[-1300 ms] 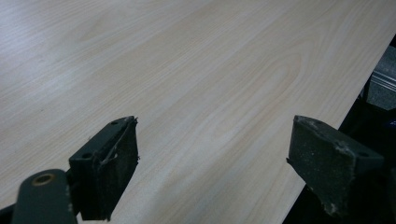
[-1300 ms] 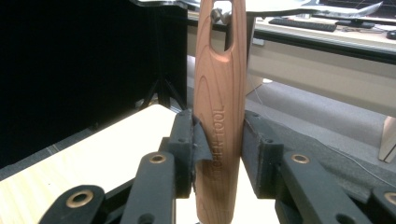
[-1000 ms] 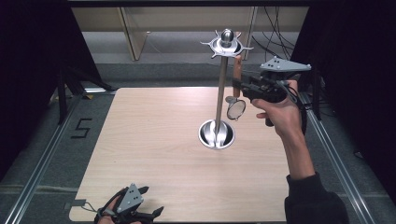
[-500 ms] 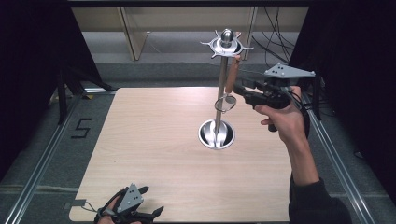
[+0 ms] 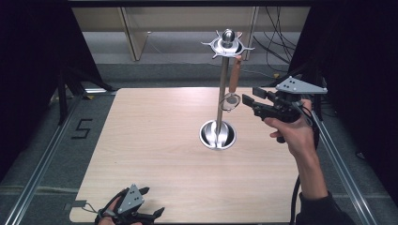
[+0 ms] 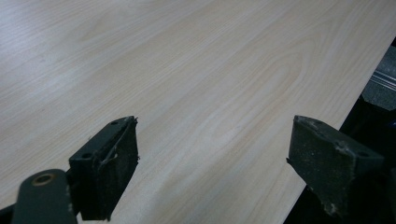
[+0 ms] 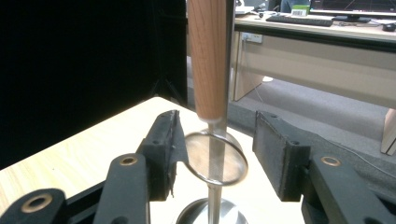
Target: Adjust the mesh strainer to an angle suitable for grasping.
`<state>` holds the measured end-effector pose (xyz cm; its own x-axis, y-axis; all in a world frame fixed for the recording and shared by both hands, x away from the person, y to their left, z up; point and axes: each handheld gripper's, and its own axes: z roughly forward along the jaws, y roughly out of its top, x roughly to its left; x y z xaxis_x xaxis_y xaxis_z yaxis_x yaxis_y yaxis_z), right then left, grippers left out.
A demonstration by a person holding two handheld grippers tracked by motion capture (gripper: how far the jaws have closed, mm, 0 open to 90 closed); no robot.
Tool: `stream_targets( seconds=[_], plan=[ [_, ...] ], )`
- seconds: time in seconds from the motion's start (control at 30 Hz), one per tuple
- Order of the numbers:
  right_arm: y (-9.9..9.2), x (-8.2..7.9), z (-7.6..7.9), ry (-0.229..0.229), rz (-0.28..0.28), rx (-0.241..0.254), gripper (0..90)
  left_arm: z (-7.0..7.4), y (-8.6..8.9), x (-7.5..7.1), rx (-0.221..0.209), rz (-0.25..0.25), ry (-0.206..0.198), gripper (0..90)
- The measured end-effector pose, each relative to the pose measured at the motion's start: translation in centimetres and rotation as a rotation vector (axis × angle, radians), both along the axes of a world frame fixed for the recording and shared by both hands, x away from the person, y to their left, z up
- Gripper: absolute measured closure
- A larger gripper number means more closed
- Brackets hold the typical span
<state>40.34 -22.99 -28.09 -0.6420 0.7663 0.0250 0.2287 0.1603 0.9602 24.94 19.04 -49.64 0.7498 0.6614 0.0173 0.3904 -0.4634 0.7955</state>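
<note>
Strainer (image 5: 232, 84), wood-handled, hung from the far stand (image 5: 221, 84) beside its pole; a second ago gripped, now let go. Right gripper (image 5: 248, 97) drawn back rightward, jaws spread, empty; hanging likely finished. Left gripper (image 5: 149, 214) idle, released, near edge of pale wooden table (image 5: 155, 136). Dark curtains, desks beyond.

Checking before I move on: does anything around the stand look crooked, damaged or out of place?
Nothing stands out. The wooden-handled utensil hangs straight from the stand, which stands upright on the table. The right gripper is open beside the utensil; the left gripper is open at the table's near edge.
</note>
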Motion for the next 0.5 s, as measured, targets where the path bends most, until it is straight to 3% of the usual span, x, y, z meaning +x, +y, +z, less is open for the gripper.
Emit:
stream_targets(
  seconds=[0.07, 0.1, 0.17, 0.23, 0.27, 0.3, 0.33, 0.47, 0.5],
  plan=[
    [-0.1, -0.2, -0.5, -0.007, -0.008, 0.009, 51.2, 0.0, 0.0, 0.0, -0.002, -0.001, 0.003, 15.4],
    [-0.2, -0.2, -0.7, -0.017, -0.003, 0.004, 50.8, -0.2, -0.2, -0.1, -0.038, 0.010, 0.009, 15.4],
    [-0.3, -0.5, -1.0, -0.007, -0.008, 0.012, 50.0, -0.2, -0.3, -0.1, -0.048, 0.015, 0.012, 15.4],
    [-0.4, -0.8, -1.5, 0.006, -0.014, 0.016, 49.3, -0.1, -0.1, 0.1, -0.017, -0.010, -0.006, 15.4],
    [-0.5, -0.8, -1.6, -0.003, -0.007, 0.014, 49.0, -0.1, -0.2, 0.0, -0.036, 0.002, -0.005, 15.4],
    [-0.6, -0.9, -1.9, -0.017, -0.008, 0.009, 48.6, 0.0, 0.0, 0.1, 0.001, -0.010, -0.013, 15.4],
    [-0.6, -1.2, -2.1, 0.000, -0.019, 0.013, 48.5, -0.1, 0.0, 0.1, -0.011, -0.010, -0.017, 15.4],
    [-0.8, -1.5, -3.0, -0.028, -0.009, 0.004, 47.8, -0.1, 0.0, 0.1, -0.011, -0.010, -0.012, 15.4],
    [-0.8, -1.7, -3.2, -0.008, -0.006, 0.013, 47.7, -0.2, -0.1, 0.0, -0.027, 0.008, -0.005, 15.4]
  ],
)
